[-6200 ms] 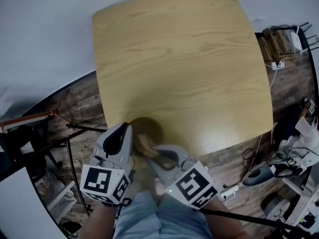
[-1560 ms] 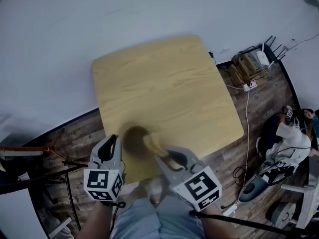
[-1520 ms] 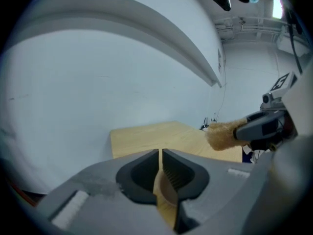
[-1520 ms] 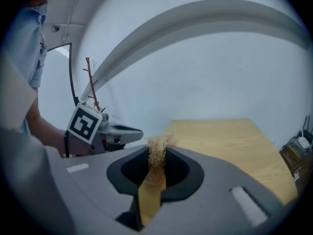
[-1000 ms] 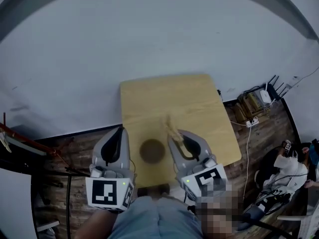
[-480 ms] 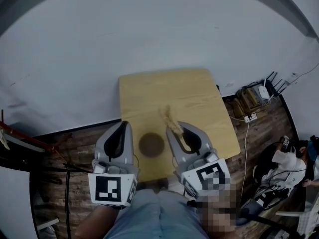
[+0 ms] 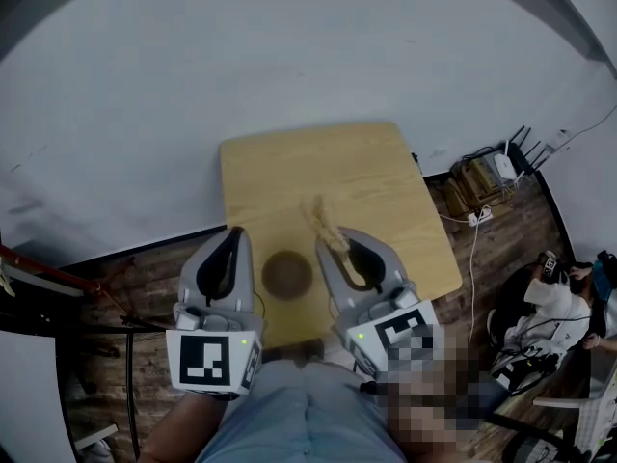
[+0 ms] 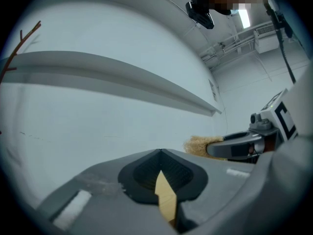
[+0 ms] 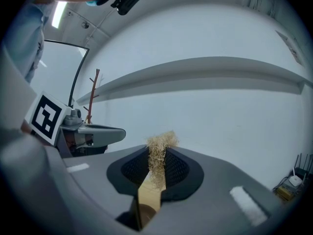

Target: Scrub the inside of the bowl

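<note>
Head view shows one wooden table carrying one dark round bowl, which sits upright near the near edge, toward the near-left corner. I hold two grippers, both raised above the table, with the bowl showing between them. Neither gripper touches it.

My right gripper is clenched on the flat wooden handle of the one brush. Its pale fibre bristles stick out past the jaw tips, over the table beyond the bowl. Right gripper view confirms this, with the handle pinched between the two dark pads and the bristle tuft above them.

My left gripper grasps nothing. Left gripper view shows its two pads a narrow slit apart, with only a sliver of table colour between them.
</note>
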Motion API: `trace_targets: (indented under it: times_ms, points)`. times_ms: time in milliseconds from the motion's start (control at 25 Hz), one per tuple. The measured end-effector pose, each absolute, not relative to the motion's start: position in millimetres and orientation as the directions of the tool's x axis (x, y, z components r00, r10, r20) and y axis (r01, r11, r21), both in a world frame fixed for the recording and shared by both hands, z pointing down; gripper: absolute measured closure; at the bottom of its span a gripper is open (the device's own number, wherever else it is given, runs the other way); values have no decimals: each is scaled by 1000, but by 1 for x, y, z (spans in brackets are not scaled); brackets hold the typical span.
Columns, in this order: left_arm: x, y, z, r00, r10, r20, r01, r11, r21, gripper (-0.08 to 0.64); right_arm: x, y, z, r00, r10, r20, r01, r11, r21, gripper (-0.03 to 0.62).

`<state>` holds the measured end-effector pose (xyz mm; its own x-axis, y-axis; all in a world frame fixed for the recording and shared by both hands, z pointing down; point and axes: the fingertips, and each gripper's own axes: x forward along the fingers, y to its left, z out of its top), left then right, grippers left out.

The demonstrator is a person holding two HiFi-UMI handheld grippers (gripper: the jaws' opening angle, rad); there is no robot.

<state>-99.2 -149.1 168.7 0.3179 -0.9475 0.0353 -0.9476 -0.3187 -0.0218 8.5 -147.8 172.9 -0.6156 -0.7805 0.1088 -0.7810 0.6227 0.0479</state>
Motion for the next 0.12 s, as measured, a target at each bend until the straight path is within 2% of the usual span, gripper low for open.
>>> trace_targets:
  times_ms: [120]
  points:
    - [-96, -150, 170, 321, -946, 36, -947, -322, -23, 540, 13, -150, 172, -610, -786, 100, -786, 616, 44, 534]
